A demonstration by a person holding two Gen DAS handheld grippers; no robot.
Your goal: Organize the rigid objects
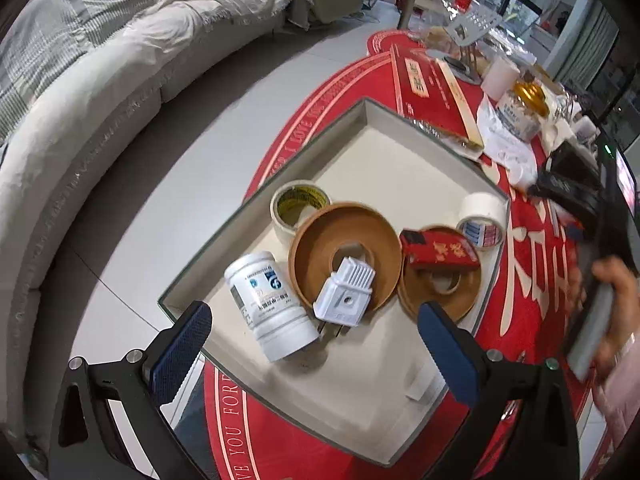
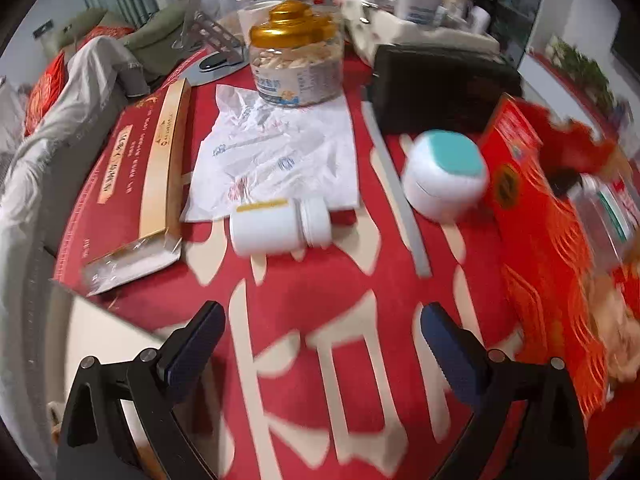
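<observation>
Red cloth with big cream characters covers the table; grey sofa curves along the far side in the left wrist view.

Hard to read:
- right wrist view is motion-blurred, worst at the right edge; red box there is smeared and cut by the frame
- in the left wrist view a hand holds a dark device at the right edge, mostly cropped

Left gripper: jaws wide apart, nothing between the pads. It hangs over the near end of the shallow tray. Tray contents:
- white bottle on its side, long axis running from upper left to lower right, cap end toward the camera; sits between the jaw lines, just ahead of the left finger
- white plug adapter lying on the larger brown ring, prongs toward the camera
- second brown ring beside it with a red pack on top
- yellow-core tape roll behind, white tape roll at the right wall

Right gripper: jaws apart, empty, over bare cloth. Ahead of it:
- small white bottle on its side, long axis left-right, cap to the right, well beyond the fingertips
- white jar with teal lid tipped, lid facing up-right, blurred
- gold-lidded jar upright farther back, on crumpled white paper
</observation>
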